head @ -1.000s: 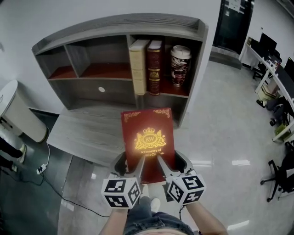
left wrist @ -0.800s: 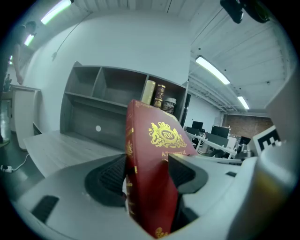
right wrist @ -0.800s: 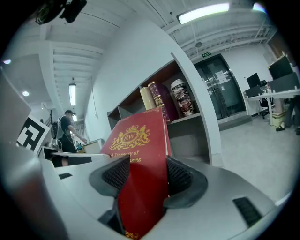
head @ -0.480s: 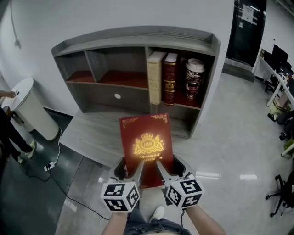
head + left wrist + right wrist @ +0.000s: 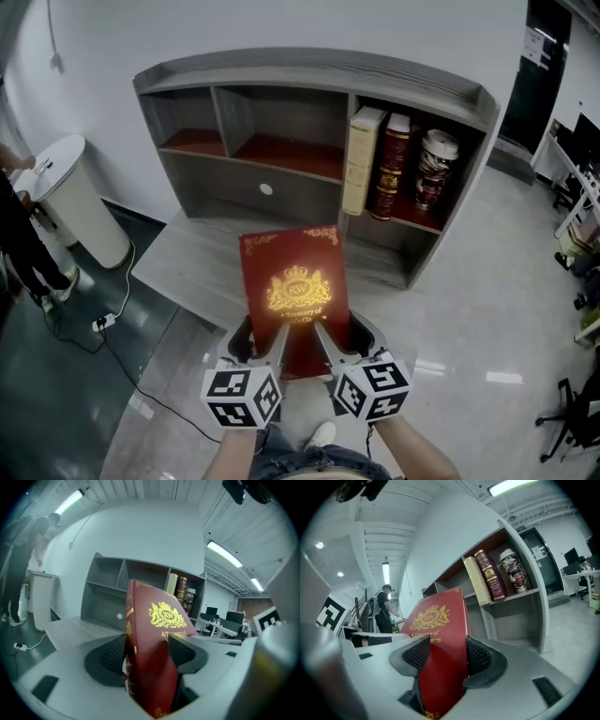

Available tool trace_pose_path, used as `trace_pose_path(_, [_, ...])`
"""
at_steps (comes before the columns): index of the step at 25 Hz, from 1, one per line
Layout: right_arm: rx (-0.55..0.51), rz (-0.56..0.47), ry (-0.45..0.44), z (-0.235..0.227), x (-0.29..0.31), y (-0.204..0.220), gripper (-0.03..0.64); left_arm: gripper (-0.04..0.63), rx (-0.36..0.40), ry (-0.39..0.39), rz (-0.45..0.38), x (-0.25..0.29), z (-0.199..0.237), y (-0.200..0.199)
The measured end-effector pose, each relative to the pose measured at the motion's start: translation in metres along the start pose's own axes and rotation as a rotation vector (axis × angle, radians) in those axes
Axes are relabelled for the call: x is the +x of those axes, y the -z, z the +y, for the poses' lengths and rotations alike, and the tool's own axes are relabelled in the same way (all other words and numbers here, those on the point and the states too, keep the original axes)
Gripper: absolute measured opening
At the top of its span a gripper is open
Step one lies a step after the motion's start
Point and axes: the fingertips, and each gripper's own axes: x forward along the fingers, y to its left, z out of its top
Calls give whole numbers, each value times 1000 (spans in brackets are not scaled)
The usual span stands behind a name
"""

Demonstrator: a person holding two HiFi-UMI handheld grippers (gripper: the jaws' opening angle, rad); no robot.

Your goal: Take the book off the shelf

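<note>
Right between the fingers (image 5: pixel 105 654) of the left gripper (image 5: pixel 261 336) sits the bottom part of the red book (image 5: pixel 295 281). The fingers press on its front and its back. The right gripper (image 5: pixel 345 336) does the same just beside it, so both grippers hold the one book. Their fingers are only as far apart as the book is thick. The book is out of the shelf and up in the air, over the front part of the grey surface (image 5: pixel 192 262). Its front cover faces up, with a gold crown picture and gold letters on it, and its spine is on the left side. Behind the book stands the grey shelf (image 5: pixel 309 70), at the back of the surface. In its top right box a cream book (image 5: pixel 361 159) and a dark red book (image 5: pixel 392 167) stand side by side. Next to them is a patterned cup with a white lid (image 5: pixel 435 169). Far off to the left a white round bin (image 5: pixel 70 202) stands on the dark floor, with a person (image 5: pixel 21 239) just beside it.
</note>
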Motion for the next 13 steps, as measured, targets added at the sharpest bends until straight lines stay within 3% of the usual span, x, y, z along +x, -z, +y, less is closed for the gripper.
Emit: trace_pose_path(13, [-20, 38, -57, 81, 102, 8, 238, 267, -42, -62, -14, 2, 125, -26])
